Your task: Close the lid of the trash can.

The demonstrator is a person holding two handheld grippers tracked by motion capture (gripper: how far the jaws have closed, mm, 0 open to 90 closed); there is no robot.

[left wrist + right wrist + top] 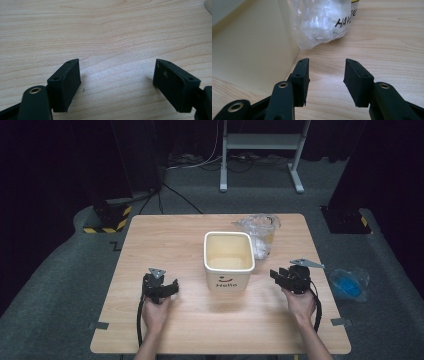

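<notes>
High view. One square light-wood table (165,240) on grey carpet. One cream rectangular plastic bin (228,261), open-topped, upright at the table's centre, with "Hello" printed on its near face. One crumpled clear plastic bag (260,232), with something yellow inside, just behind the bin's far right corner. One blue item in a clear plastic wrapper (349,284) on the carpet, off the table's right edge. Two black hand-held grippers, one per hand. The left gripper (171,287) sits left of the bin, jaws pointing towards it and spread. The right gripper (276,275) sits right of the bin, jaws pointing towards it and apart. Neither touches the bin. One white metal stand (260,150) beyond the table.

Left gripper view. Two black jaws spread wide over bare wood grain, nothing between them. A sliver of the bin at the upper right corner.

Right gripper view. Two black jaws apart, nothing between them. The bin's cream wall stands close on the left; the clear bag, with black lettering on its contents, lies ahead against that wall.
</notes>
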